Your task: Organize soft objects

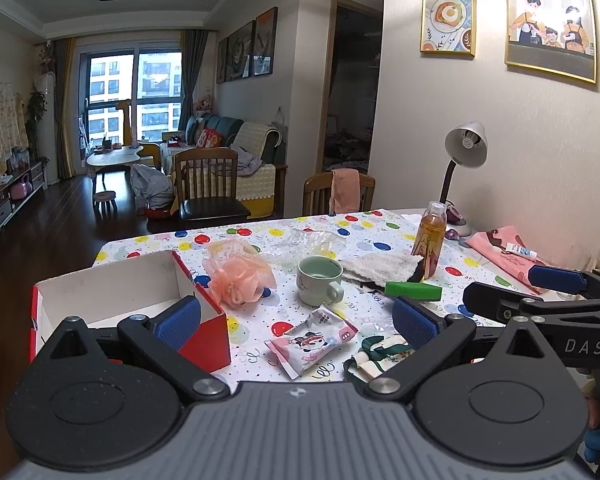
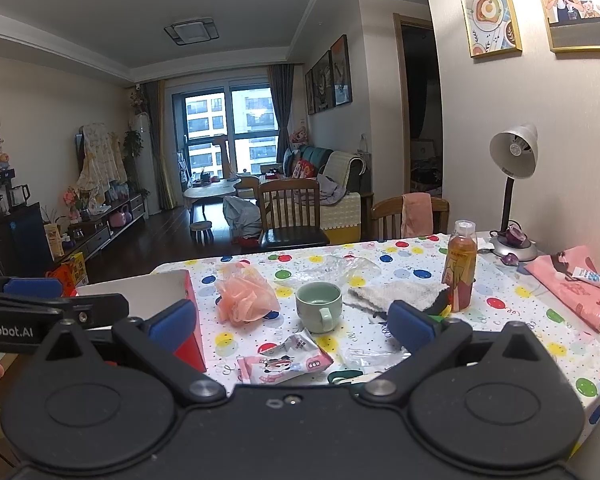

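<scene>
While both tools hover over the near edge of the dotted tablecloth (image 1: 380, 240), each has its blue-padded fingers spread wide with nothing between them: the left gripper (image 1: 296, 322) and the right gripper (image 2: 292, 322) alike. Nearest the left gripper lies a pink snack packet (image 1: 310, 340) with a cartoon panda, flat on the cloth just ahead of the gap between the fingers; a green-and-cream ribbon bundle (image 1: 374, 354) sits beside it, close under the right-hand finger. At the left stands an open red box (image 1: 206, 332) with a white inside — what shows of its interior looks bare, though the left finger hides part of it. Its near corner is just behind that finger's pad.

Farther in, a peach mesh bath pouf (image 1: 240, 278) rests on the cloth just beside the box's far right wall, apart from both grippers. Next to it is a pale green mug (image 1: 320, 286), handle toward the camera, upright — its contents cannot be made out. A green sponge (image 1: 414, 291) lies to the mug's right, and behind that a white fluffy cloth (image 1: 378, 266) spreads flat, touching the base of an amber drink bottle (image 1: 430, 240). Crumpled clear plastic (image 1: 306, 242) sits behind the mug. At the far right a pink bag (image 2: 576, 286) carries a small white tube (image 2: 590, 277), beside the desk lamp (image 2: 514, 184).
</scene>
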### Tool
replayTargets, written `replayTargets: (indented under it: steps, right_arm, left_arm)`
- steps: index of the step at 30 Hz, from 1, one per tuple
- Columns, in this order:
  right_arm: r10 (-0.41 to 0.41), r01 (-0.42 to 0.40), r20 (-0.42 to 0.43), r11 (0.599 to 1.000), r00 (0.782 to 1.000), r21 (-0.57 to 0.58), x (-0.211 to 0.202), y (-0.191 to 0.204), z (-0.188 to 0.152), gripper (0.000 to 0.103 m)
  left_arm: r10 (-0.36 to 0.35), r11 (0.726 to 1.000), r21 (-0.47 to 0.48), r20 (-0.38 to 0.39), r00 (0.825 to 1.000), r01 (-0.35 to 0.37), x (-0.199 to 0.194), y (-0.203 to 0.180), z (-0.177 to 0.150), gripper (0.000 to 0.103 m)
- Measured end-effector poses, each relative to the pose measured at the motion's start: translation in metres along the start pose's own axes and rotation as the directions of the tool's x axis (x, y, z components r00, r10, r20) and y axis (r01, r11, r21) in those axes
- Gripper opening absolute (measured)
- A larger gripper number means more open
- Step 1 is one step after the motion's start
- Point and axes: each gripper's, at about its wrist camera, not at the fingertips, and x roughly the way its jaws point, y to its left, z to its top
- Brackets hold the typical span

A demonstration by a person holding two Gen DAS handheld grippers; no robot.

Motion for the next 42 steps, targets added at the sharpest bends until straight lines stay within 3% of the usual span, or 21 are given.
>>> replayTargets:
  steps: [42]
  right_arm:
    - [0.009, -0.008, 0.013, 1.000, 1.000, -0.009, -0.008, 0.001, 0.007, 0.100]
  left_arm:
    - [0.004, 1.000, -0.004, -0.001, 1.000, -0.004, -0.004, -0.001, -0.001, 0.103]
